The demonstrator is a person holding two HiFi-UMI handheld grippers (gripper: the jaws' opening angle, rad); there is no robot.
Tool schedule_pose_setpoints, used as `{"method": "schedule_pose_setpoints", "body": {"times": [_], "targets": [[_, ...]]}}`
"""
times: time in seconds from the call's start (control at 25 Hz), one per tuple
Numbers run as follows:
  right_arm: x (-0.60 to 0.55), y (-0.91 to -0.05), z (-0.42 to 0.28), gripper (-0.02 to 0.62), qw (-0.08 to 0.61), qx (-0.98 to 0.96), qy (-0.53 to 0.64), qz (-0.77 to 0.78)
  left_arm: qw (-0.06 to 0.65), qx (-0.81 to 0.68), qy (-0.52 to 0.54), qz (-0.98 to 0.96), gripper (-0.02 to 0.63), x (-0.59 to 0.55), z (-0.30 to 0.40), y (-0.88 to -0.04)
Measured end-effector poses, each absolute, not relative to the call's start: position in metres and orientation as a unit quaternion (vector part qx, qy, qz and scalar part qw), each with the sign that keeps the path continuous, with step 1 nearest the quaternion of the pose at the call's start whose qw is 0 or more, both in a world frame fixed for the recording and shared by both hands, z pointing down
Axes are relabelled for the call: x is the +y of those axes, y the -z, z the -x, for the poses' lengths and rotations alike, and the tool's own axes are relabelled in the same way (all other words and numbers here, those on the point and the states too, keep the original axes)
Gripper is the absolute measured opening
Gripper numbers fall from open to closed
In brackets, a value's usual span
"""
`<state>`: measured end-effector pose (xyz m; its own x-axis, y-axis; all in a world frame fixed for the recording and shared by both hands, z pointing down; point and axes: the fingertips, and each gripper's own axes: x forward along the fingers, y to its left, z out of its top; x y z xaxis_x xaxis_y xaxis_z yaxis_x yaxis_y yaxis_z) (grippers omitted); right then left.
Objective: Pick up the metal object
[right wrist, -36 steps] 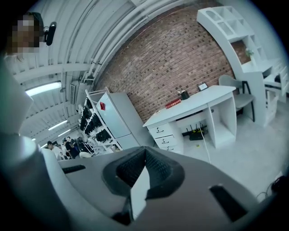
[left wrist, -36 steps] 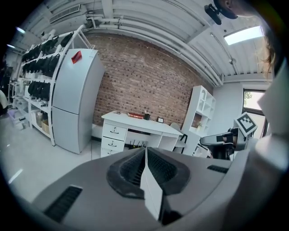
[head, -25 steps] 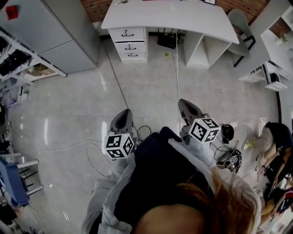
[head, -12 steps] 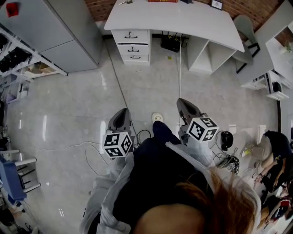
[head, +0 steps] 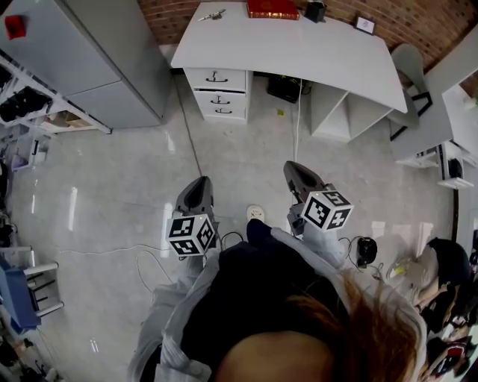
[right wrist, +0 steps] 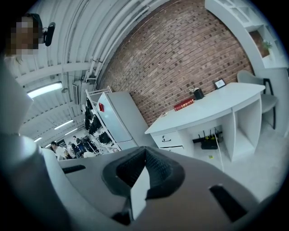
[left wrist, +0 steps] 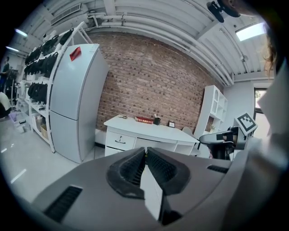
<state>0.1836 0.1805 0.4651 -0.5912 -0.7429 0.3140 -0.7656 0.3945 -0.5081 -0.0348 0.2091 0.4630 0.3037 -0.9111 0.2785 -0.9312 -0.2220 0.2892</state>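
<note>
White desk (head: 299, 52) by brick wall (head: 418, 22), red book (head: 272, 9) on top, grey fridge (head: 82, 52) left, cables (head: 142, 257) on floor

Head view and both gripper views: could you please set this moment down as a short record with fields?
place: both grippers over the floor, short of the white desk
on desk: metal object at the far left corner in the head view; red book; small dark container; small frame
left gripper: shut, empty
right gripper: shut, empty
task: metal object not yet reached
</note>
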Motion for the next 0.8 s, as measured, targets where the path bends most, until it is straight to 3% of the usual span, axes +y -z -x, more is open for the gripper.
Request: {"method": "schedule_pose_setpoints", "body": {"times": [0.32,0.44,0.52,0.64,0.8], "targets": [[0.116,-0.465,-0.191,0.008,0.028,-0.841,-0.299,-0.45,0.206,-0.603,-0.023,-0.77,0.032,0.158,0.03,-0.464],[0.097,-0.466,-0.194,0.123,0.028,-0.845,-0.295,-0.446,0.205,-0.613,-0.023,-0.763,0.032,0.146,0.032,-0.466],[0.086,-0.466,-0.195,0.145,0.024,-0.846,-0.298,-0.443,0.202,-0.621,-0.022,-0.757,0.032,0.138,0.033,-0.466],[0.07,-0.467,-0.193,0.243,0.023,-0.849,-0.302,-0.434,0.199,-0.629,-0.017,-0.751,0.032,0.129,0.035,-0.463],[0.064,-0.468,-0.186,0.295,0.029,-0.856,-0.297,-0.422,0.195,-0.636,-0.012,-0.746,0.032,0.127,0.037,-0.462]]}}
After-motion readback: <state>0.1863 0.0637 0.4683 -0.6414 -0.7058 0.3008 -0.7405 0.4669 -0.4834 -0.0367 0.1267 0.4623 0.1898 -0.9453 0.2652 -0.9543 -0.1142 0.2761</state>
